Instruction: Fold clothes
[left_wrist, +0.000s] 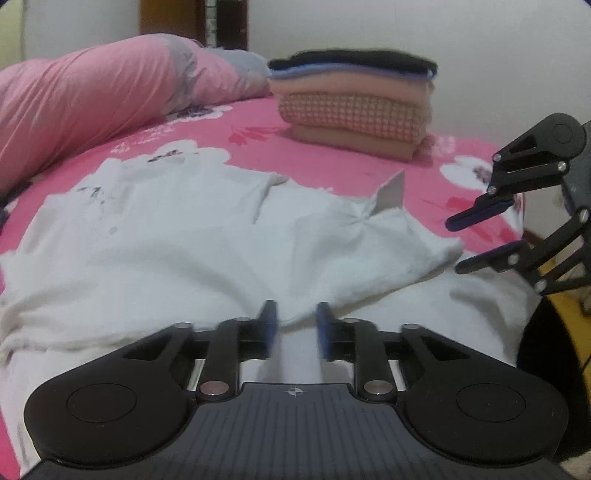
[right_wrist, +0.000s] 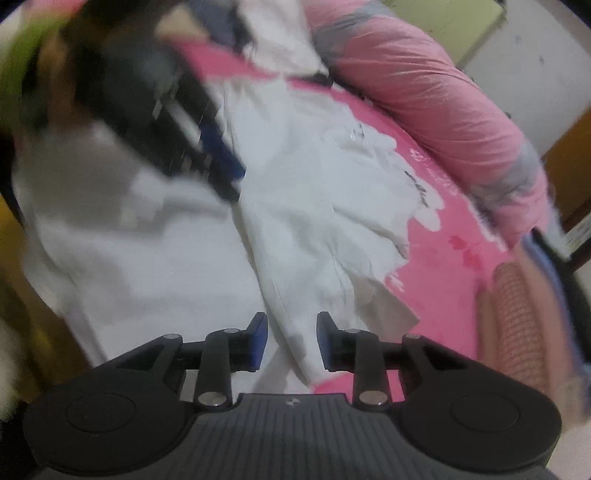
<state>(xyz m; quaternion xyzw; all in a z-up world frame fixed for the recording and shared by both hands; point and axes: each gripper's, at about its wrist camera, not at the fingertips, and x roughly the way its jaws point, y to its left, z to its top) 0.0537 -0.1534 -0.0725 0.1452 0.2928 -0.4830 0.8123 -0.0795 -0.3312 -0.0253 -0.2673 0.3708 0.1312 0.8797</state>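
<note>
Hovering over white garment (left_wrist: 192, 236) | left hand-held gripper (left_wrist: 295, 328) parted, empty | right hand-held gripper (right_wrist: 291, 338) parted, empty

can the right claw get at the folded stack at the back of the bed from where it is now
Probably yes. The right claw is open and holds nothing, and only bare pink sheet lies between it and the stack; the white garment lies off to the side.

Mostly soft cloth, some hard plastic

White garment (left_wrist: 192, 236) looks like fuzzy matt cotton, bedsheet (left_wrist: 332, 162) is smooth printed fabric, pink duvet (left_wrist: 92, 99) slightly sheeny, and the left gripper (left_wrist: 295, 328) is matt black plastic with shiny metal pins.
</note>
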